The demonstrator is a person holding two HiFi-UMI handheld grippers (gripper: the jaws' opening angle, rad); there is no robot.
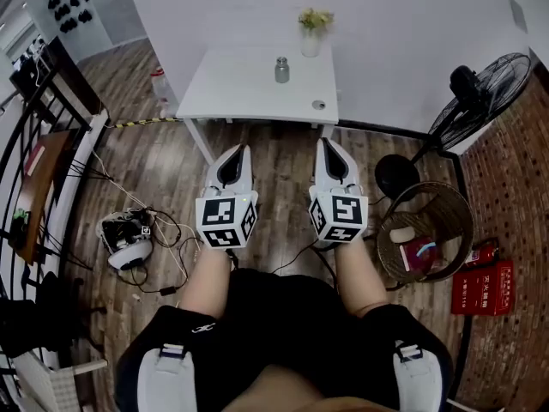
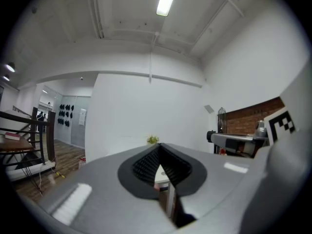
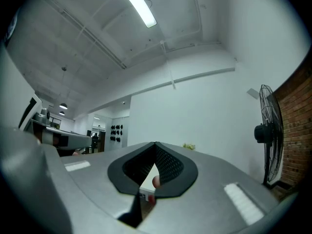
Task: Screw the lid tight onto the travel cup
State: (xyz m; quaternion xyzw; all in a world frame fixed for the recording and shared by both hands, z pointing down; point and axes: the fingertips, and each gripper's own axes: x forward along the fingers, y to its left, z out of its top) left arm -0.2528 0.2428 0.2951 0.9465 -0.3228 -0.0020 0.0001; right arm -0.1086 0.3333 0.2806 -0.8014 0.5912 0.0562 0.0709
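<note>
A small metal travel cup [image 1: 281, 69] stands upright near the middle of a white table [image 1: 240, 93] across the room. Its round lid [image 1: 318, 105] lies flat on the table's near right corner, apart from the cup. My left gripper [image 1: 238, 151] and right gripper [image 1: 328, 144] are side by side over the wooden floor, well short of the table. Both point toward it with jaws shut and nothing between them. In the left gripper view the jaws [image 2: 158, 148] meet at the tip. The right gripper view shows the same closed tip [image 3: 155, 145].
A potted plant [image 1: 312, 31] sits at the table's far edge. A standing fan [image 1: 480, 101], a wicker basket [image 1: 426, 230] and a fire extinguisher [image 1: 480, 254] are at the right. Cables and a white device [image 1: 129, 240] lie on the floor at the left, by a black railing [image 1: 34, 136].
</note>
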